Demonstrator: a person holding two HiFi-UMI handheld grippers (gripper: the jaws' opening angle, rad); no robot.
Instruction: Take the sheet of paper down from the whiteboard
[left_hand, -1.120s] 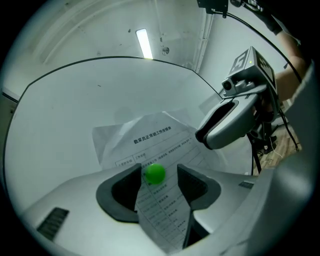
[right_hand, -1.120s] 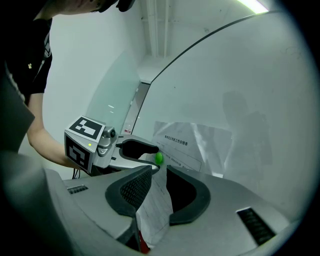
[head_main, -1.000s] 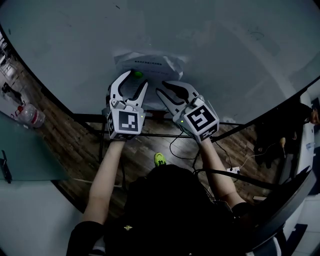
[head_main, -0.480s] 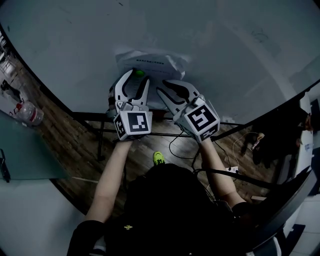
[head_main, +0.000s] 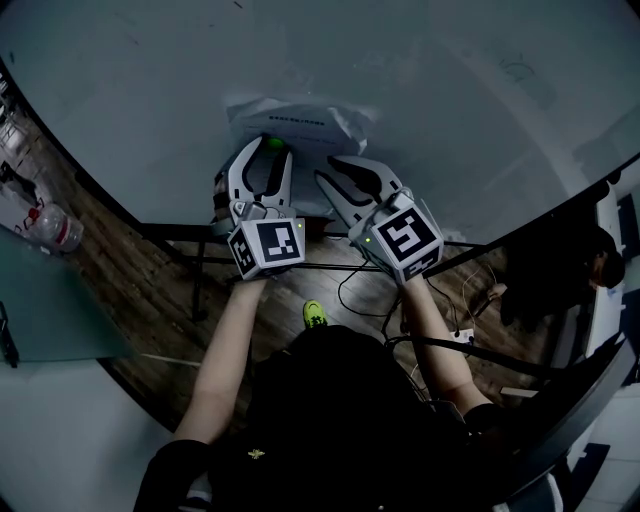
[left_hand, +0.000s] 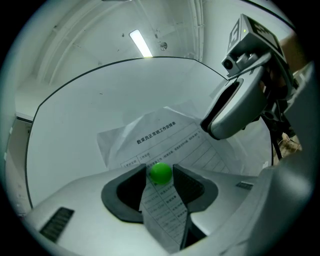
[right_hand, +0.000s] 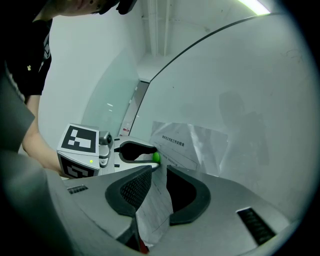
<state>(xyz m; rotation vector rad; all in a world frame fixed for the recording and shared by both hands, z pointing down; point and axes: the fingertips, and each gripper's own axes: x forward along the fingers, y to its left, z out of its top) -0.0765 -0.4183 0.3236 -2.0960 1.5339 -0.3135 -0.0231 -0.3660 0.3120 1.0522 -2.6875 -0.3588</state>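
A printed sheet of paper (head_main: 310, 122) (left_hand: 167, 132) (right_hand: 192, 142) hangs crumpled on the whiteboard (head_main: 450, 100), pinned by a round green magnet (head_main: 272, 144) (left_hand: 160, 173) (right_hand: 156, 157). My left gripper (head_main: 269, 152) (left_hand: 160, 169) points at the board with the magnet between its tips. Its jaws are closing, and thin slivers of gap still show on both sides of the magnet. Just to the right, my right gripper (head_main: 330, 170) (right_hand: 160, 171) is at the sheet's lower part. Its jaws stand apart and a strip of the sheet shows between them.
Under the board are its dark stand bars (head_main: 300, 268) and cables (head_main: 365, 290) on a wooden floor. A plastic bottle (head_main: 55, 232) lies at the far left beside a grey tabletop (head_main: 50, 310). A person (head_main: 590, 262) stands at the right edge.
The left gripper has rolled a little and its jaws have narrowed around the green magnet. The right gripper and the sheet have stayed put.
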